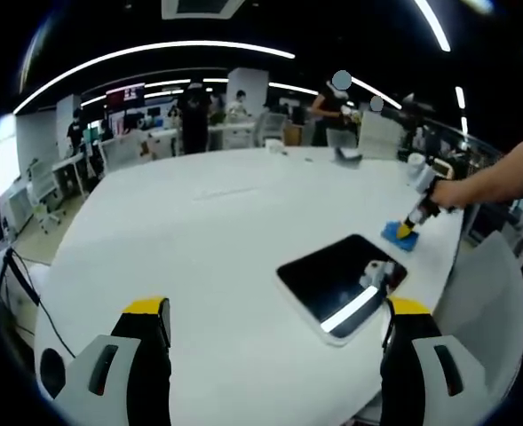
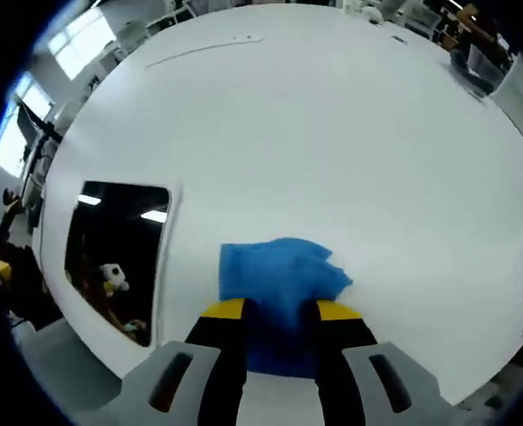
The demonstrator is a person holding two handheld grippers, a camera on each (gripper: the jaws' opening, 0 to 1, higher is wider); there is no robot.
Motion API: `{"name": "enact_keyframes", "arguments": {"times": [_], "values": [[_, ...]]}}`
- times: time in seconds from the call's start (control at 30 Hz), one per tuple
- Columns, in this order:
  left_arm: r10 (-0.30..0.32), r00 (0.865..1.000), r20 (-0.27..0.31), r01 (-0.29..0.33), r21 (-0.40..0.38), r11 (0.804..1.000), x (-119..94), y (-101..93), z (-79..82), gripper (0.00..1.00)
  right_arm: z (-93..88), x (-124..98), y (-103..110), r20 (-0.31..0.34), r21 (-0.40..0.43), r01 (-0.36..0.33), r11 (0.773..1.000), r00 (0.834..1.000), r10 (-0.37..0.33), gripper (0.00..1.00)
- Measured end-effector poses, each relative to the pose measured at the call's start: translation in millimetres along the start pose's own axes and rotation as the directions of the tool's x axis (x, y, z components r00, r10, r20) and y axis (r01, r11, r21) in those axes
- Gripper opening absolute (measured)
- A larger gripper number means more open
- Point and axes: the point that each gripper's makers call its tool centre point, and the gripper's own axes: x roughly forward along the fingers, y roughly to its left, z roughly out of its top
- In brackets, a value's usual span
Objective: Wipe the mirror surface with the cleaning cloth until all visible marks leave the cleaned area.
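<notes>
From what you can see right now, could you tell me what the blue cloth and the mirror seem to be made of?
The blue cloth looks like soft fabric, perhaps microfibre: matte, rumpled, uneven edges. The mirror appears to be glossy glass in a pale frame, material unclear: it reflects ceiling lights sharply.

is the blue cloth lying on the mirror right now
No, the blue cloth lies on the white table beside the mirror, between the right gripper's jaws.
</notes>
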Motion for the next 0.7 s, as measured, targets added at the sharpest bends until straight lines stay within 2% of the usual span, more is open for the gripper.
{"name": "enact_keyframes", "arguments": {"times": [0.03,0.07,0.2,0.27,0.37,0.43,0.53,0.57,0.6,0.67,0.7], "values": [[-0.001,1.0,0.001,0.001,-0.001,1.0,1,-0.2,0.5,1.0,-0.8,0,-2,-0.006,-0.042,0.025,0.999,1.0,-0.025,0.29],[-0.001,1.0,0.001,0.001,0.0,1.0,1,-0.5,0.6,1.0,-1.7,0,0,-0.002,-0.049,0.039,0.998,0.999,-0.04,0.29],[-0.004,1.0,0.002,0.004,-0.001,1.0,2,-1.5,0.9,1.0,-2.7,-4,2,0.02,-0.026,0.029,0.999,0.999,-0.029,0.31],[-0.005,1.0,0.005,0.005,0.0,1.0,2,-1.7,1.4,1.0,-0.3,-4,6,0.041,-0.004,-0.008,1.0,0.999,0.008,0.34],[-0.01,1.0,-0.001,0.01,0.004,1.0,1,-1.7,0.8,1.0,4.8,-16,19,0.105,0.04,-0.106,0.994,0.989,0.101,0.42],[-0.012,1.0,0.003,0.012,0.006,1.0,-1,-0.2,2.0,1.0,12.7,-28,20,0.169,-0.02,-0.113,0.993,0.979,0.115,0.45],[-0.012,1.0,0.004,0.012,-0.004,1.0,-2,2.3,0.0,1.0,13.0,-43,25,0.221,-0.076,-0.141,0.987,0.963,0.155,0.55],[-0.013,1.0,0.003,0.013,-0.01,1.0,-3,2.8,-0.7,1.0,12.5,-44,23,0.224,-0.079,-0.137,0.987,0.963,0.151,0.6],[-0.014,1.0,0.006,0.014,-0.011,1.0,-3,2.7,0.4,1.0,20.1,-54,27,0.295,-0.144,-0.166,0.976,0.934,0.202,0.64],[-0.012,1.0,0.018,0.012,-0.003,1.0,-3,3.1,3.7,1.0,23.8,-64,20,0.349,-0.147,-0.135,0.98,0.92,0.179,0.76],[-0.006,1.0,0.029,0.006,-0.004,1.0,-3,4.0,5.6,1.0,28.8,-68,20,0.392,-0.174,-0.131,0.976,0.9,0.19,0.78]]}}
